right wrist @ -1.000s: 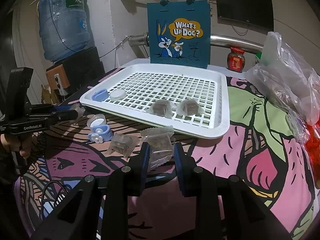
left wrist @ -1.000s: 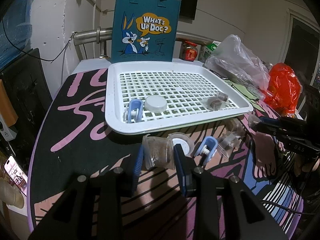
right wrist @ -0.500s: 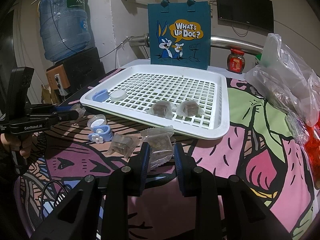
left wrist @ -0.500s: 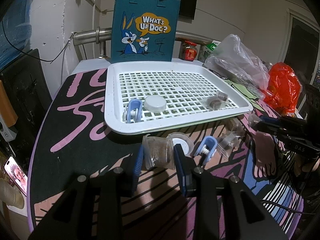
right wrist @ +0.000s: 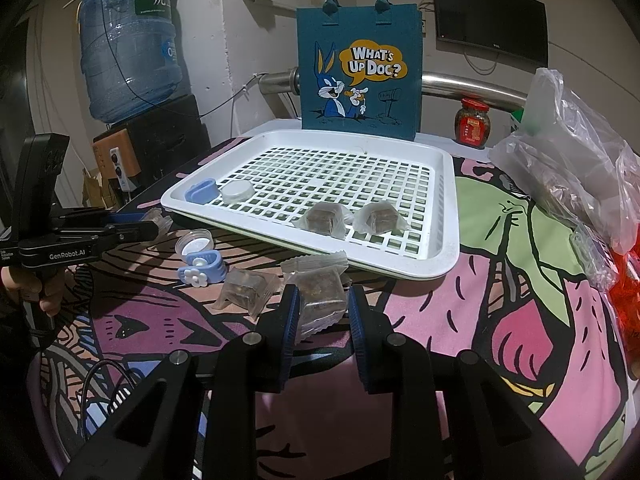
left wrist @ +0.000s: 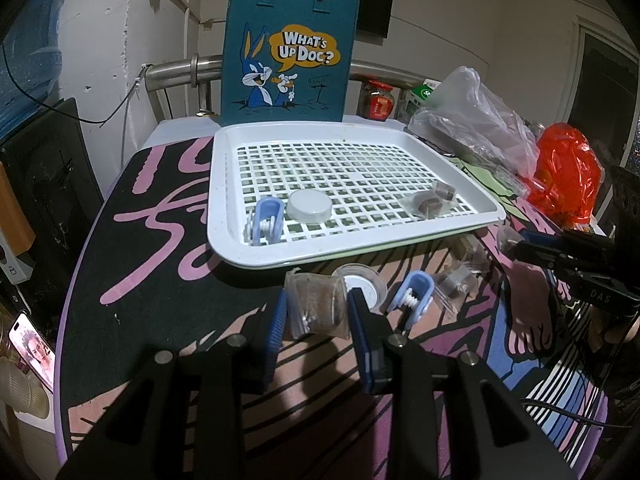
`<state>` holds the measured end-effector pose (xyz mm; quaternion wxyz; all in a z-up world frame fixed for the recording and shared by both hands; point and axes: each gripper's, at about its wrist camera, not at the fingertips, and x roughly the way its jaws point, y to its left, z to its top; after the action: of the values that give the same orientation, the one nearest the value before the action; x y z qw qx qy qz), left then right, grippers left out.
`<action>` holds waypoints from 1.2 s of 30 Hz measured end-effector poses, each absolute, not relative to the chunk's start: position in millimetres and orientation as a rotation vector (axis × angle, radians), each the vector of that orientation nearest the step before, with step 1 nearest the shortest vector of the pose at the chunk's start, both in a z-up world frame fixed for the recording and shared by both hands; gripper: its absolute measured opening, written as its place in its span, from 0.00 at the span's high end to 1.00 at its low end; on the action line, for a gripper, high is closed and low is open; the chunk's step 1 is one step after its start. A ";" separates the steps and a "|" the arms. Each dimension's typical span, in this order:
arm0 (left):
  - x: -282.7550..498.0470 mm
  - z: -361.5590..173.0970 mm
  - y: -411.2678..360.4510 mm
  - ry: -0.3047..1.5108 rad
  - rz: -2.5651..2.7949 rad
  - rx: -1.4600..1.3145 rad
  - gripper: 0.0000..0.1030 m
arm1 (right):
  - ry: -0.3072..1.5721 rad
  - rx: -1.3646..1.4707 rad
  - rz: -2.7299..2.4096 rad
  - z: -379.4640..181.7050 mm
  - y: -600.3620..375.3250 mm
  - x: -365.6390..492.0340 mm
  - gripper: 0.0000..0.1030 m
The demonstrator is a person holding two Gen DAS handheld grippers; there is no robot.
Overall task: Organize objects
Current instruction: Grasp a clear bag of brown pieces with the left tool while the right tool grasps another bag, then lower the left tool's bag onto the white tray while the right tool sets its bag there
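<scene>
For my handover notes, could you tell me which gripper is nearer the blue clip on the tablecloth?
Left gripper: blue clip lies just beside it; right gripper sits past a packet.

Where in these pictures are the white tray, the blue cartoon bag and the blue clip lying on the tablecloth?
white tray (right wrist: pixel 448 216), right wrist view, on its right rim.
blue cartoon bag (right wrist: pixel 332 28), right wrist view, on its plain upper front.
blue clip (right wrist: pixel 208 266), right wrist view, on its blue body.

The middle and far half of the white tray (right wrist: pixel 446 200) lie bare. Its near edge is crowded: blue clip (right wrist: pixel 201 191) and round lid (right wrist: pixel 237 191) at left, two wrapped sweets (right wrist: pixel 325 218) at right. Behind stands the teal bag (right wrist: pixel 359 68); plastic bags (right wrist: pixel 576 172) block the right side.
</scene>
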<state>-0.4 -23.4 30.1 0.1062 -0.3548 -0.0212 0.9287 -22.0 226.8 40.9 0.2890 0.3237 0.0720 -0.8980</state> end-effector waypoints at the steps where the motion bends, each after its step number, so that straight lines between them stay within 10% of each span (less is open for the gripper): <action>1: -0.5 30.2 -23.5 -0.063 2.736 -1.045 0.70 | 0.192 0.865 -2.397 40.8 226.7 -22.0 0.76; 36: -67.3 68.1 -31.2 -0.124 2.843 -0.994 0.70 | -0.060 0.811 -2.403 96.3 228.4 -90.5 0.76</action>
<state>-67.3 -31.2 68.1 0.0634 -0.3290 -0.0411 0.9413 -90.5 228.4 96.3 0.2979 0.3052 -0.0225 -0.9042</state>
